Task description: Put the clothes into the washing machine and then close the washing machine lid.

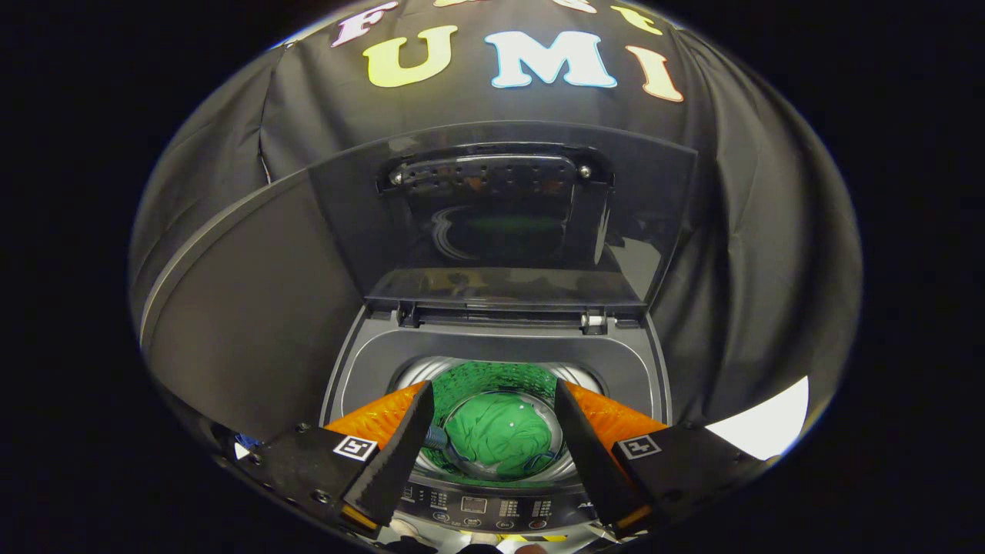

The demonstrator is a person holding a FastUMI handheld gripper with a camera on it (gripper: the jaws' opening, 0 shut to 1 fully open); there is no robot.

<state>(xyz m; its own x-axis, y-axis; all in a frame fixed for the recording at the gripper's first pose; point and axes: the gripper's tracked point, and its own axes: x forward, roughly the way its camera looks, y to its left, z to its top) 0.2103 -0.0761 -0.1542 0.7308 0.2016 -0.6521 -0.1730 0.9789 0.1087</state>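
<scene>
Gripper view: jaws wide apart, empty, above green clothes [499,435] in washing machine [492,350].

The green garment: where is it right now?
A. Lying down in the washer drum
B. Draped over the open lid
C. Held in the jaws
A: the green garment lies bunched in the washing machine drum, below the open, empty gripper.

Draped black cloth wall [739,254], dim booth, bright patch [769,427] low beside it
</scene>
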